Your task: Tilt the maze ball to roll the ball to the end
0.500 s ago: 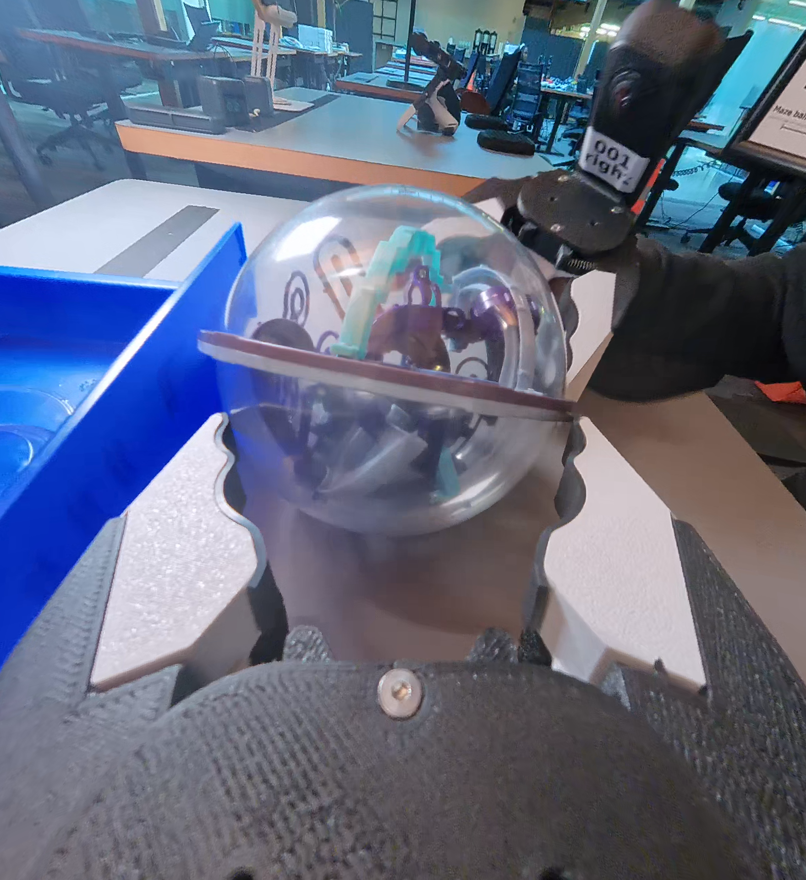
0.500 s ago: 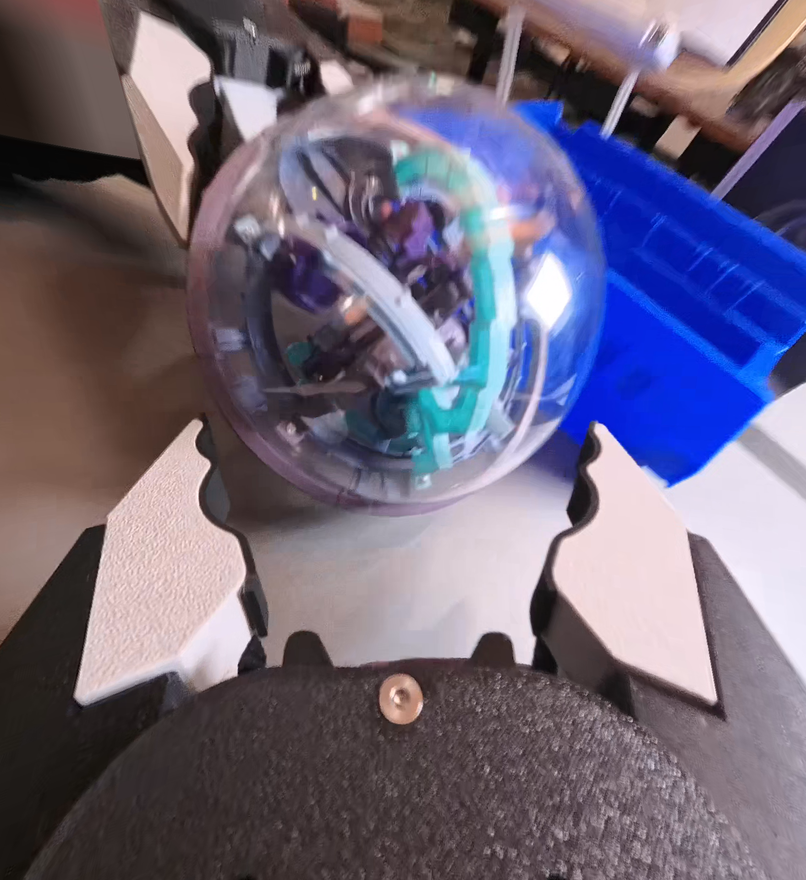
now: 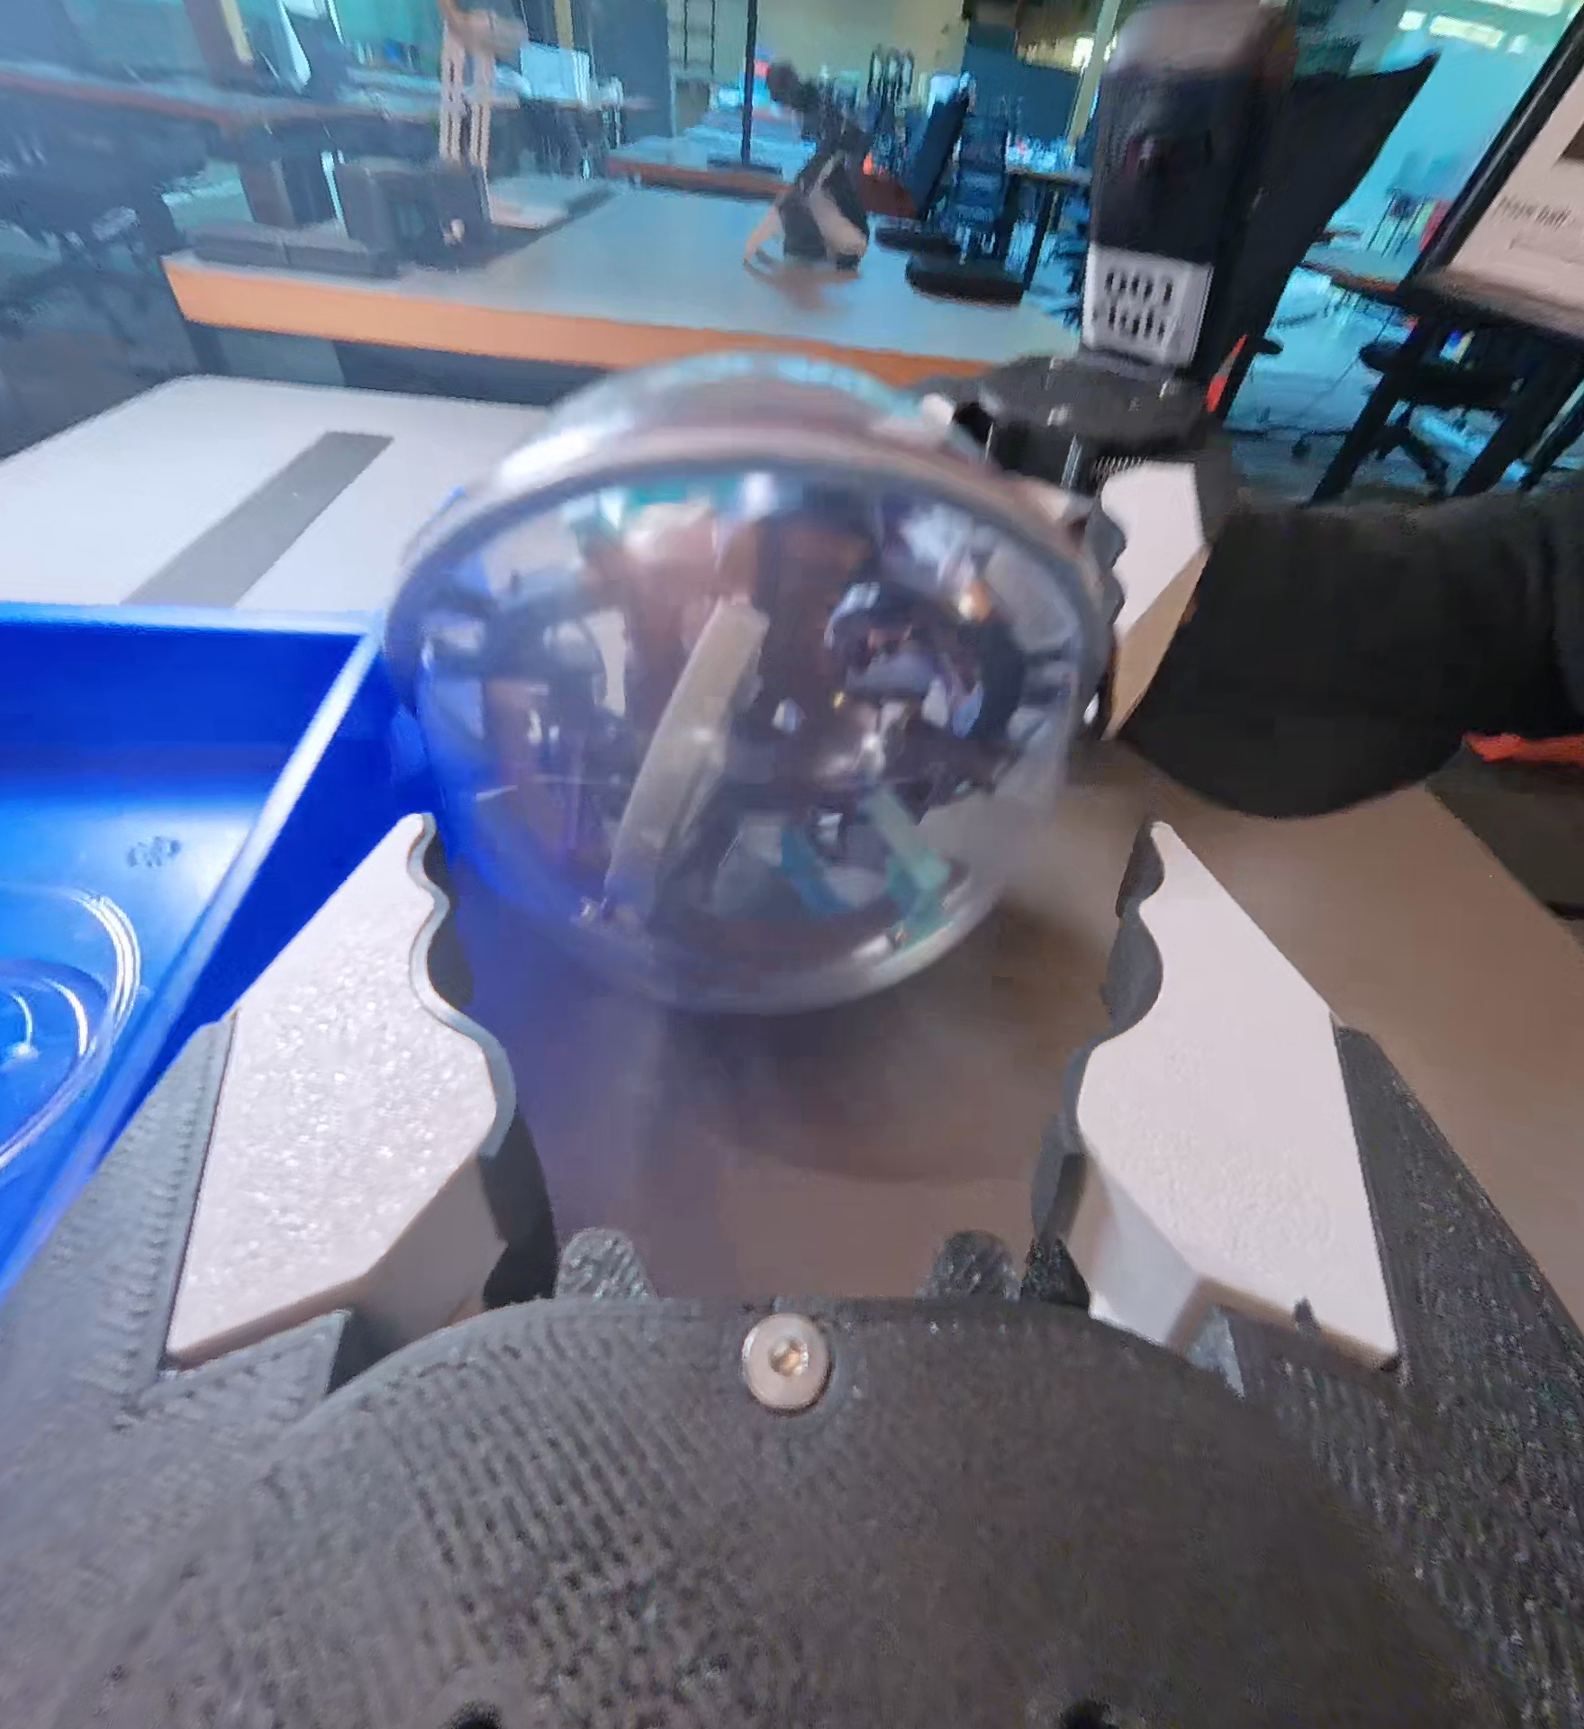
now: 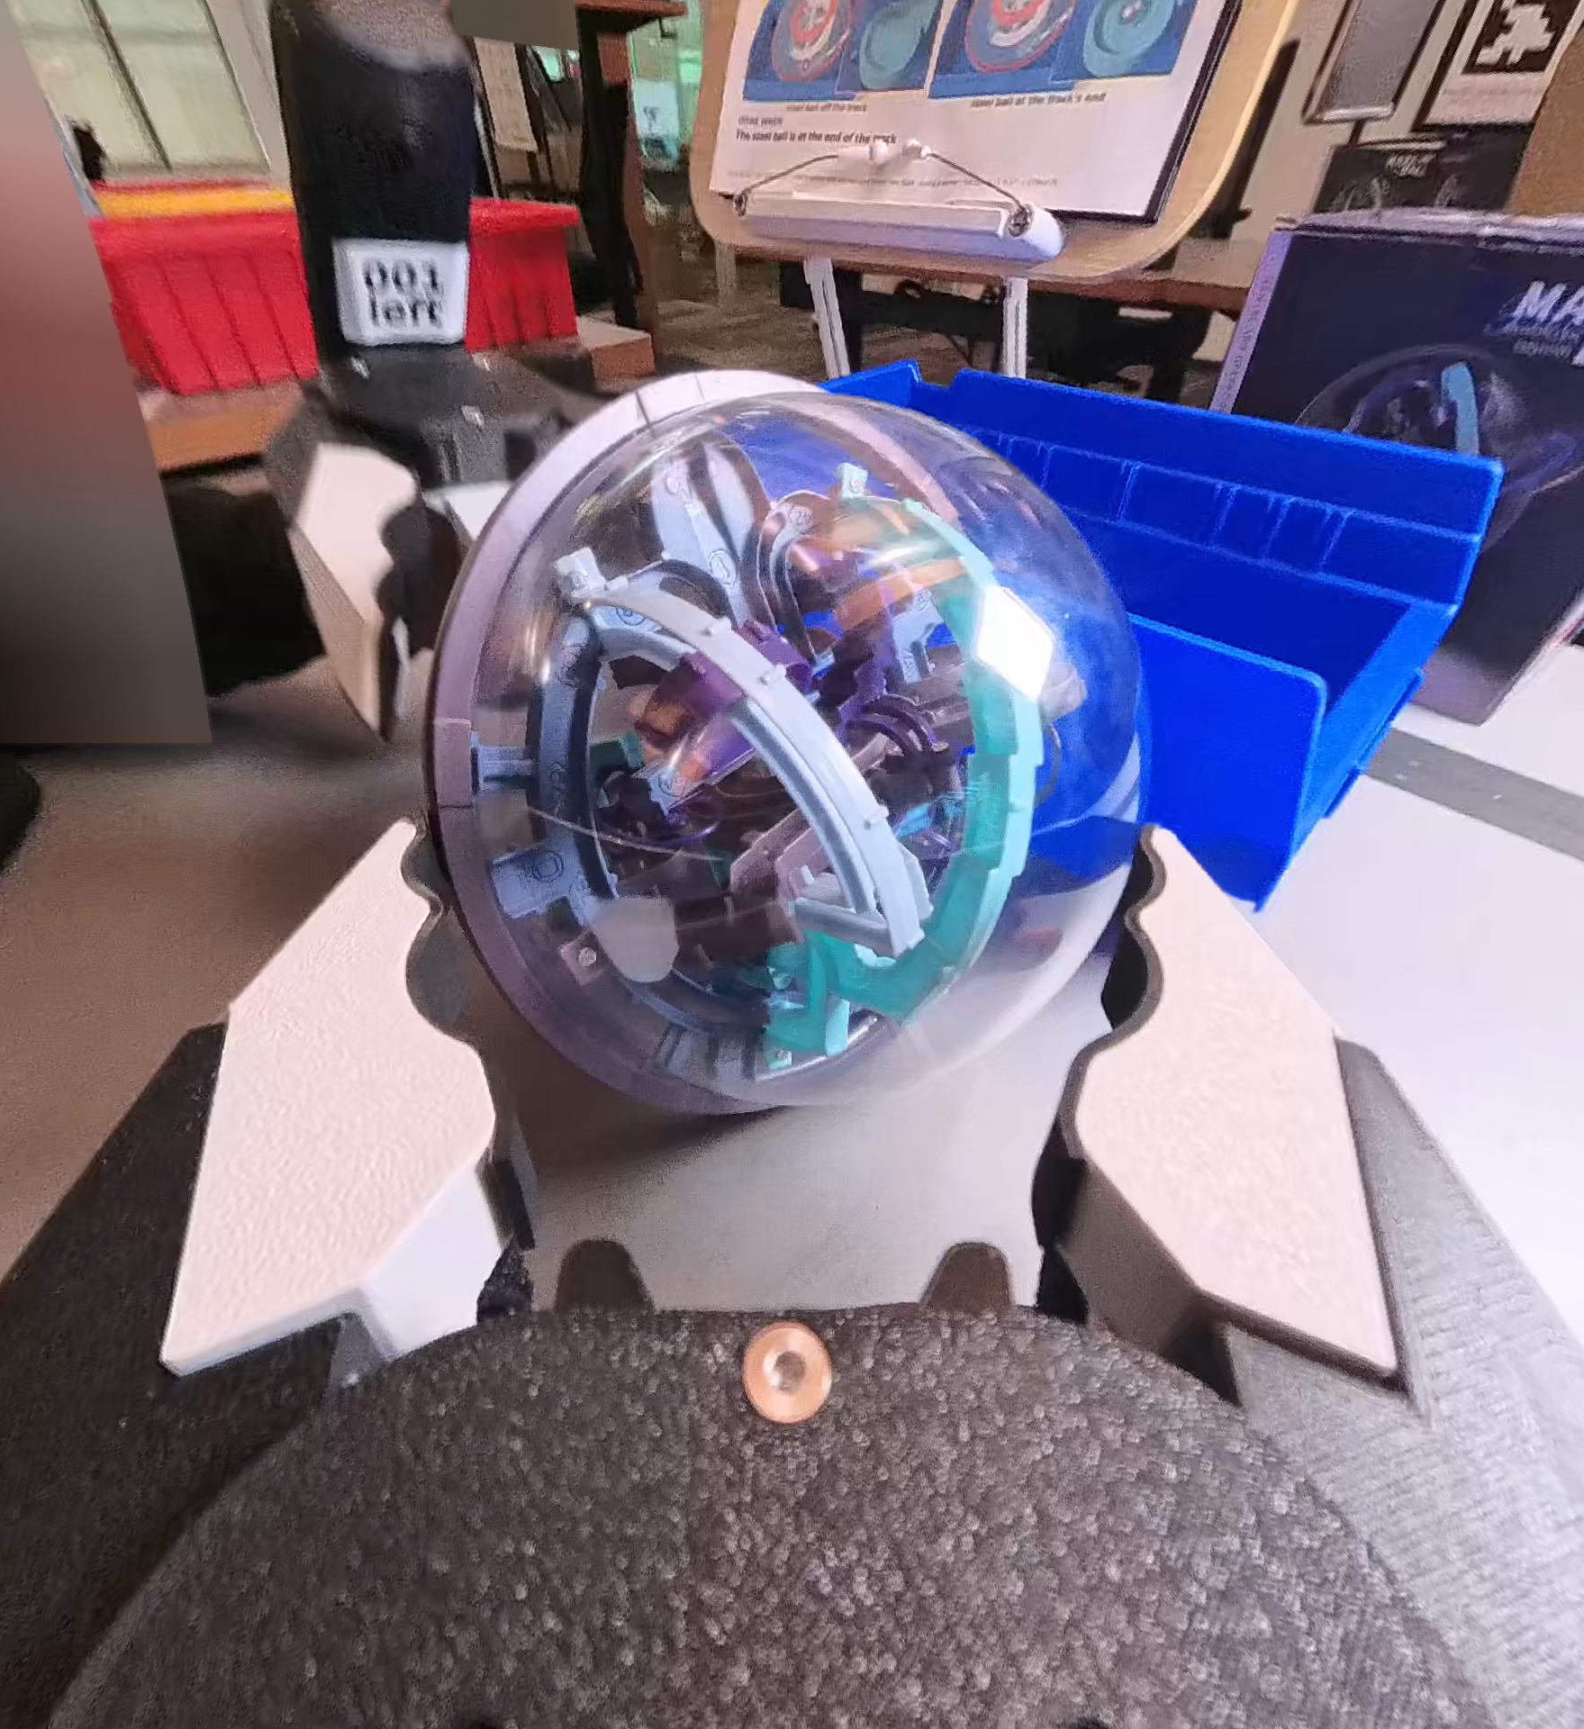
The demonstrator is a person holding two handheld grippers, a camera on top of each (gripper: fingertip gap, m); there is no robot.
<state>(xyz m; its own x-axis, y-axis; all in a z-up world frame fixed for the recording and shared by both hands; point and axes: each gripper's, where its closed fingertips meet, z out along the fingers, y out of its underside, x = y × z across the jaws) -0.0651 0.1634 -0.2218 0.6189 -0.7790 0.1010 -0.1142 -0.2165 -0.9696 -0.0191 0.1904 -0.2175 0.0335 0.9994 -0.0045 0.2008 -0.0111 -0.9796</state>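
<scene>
Office desks and chairs fill the blurred background behind a pale tabletop (image 3: 208, 486), where the clear plastic maze ball with grey, teal and purple tracks inside (image 4: 783, 748) sits just beside the blue plastic bin (image 4: 1237, 655). Half a second ago its dark equator ring lay nearly level in the left wrist view; now that ring stands steeply tipped, its face turned toward the left camera, and the ball (image 3: 741, 683) is smeared with motion. In the right wrist view the ring runs from 12 o'clock down to 7 o'clock along the ball's left edge, so the axis through the ring points toward 3 o'clock, at the bin.

Only the right wrist view shows the dark printed box (image 4: 1471, 449) at 2 o'clock, the clipboard stand with a printed sheet (image 4: 937, 122) at 12 o'clock, and red crates (image 4: 208, 281) at 10 o'clock. Only the left wrist view shows the clear round lid (image 3: 11, 1048) lying inside the bin (image 3: 161, 748) at 9 o'clock, and a black-sleeved arm (image 3: 1424, 646) at 3 o'clock.

Left gripper (image 3: 783, 898) and right gripper (image 4: 783, 898) both have their fingers spread wide; whether any tip touches the ball I cannot tell.
</scene>
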